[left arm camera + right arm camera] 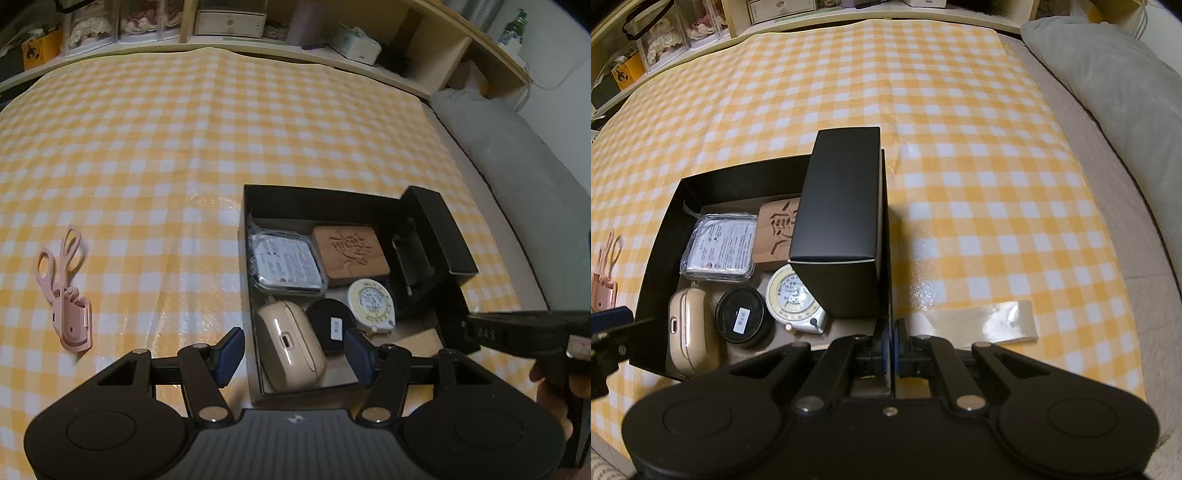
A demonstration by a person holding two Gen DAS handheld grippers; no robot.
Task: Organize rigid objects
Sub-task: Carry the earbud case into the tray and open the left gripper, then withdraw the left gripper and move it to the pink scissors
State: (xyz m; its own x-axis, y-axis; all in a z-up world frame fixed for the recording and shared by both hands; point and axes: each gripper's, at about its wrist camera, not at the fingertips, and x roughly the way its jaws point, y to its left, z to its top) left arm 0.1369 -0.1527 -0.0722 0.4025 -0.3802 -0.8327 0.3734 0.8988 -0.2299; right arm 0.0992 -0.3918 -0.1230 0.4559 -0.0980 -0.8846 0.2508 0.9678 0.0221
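An open black box (314, 192) lies on the yellow checked cloth. It holds a beige earbud case (280, 332), a black round tin (328, 325), a round tape measure (371, 304), a carved wooden block (351, 254), a clear plastic case (284, 262) and a tall black carton (842, 199) along its right wall. My left gripper (295, 352) hovers open over the beige case, its pads apart from it. My right gripper (889, 332) is shut on the thin right wall of the black box (657, 240). A pink eyelash curler (62, 291) lies on the cloth to the left.
A strip of clear tape (990, 321) sticks to the cloth right of the box. A grey pillow (1108, 74) lies along the right side. Shelves with jars and boxes (229, 22) run along the back edge.
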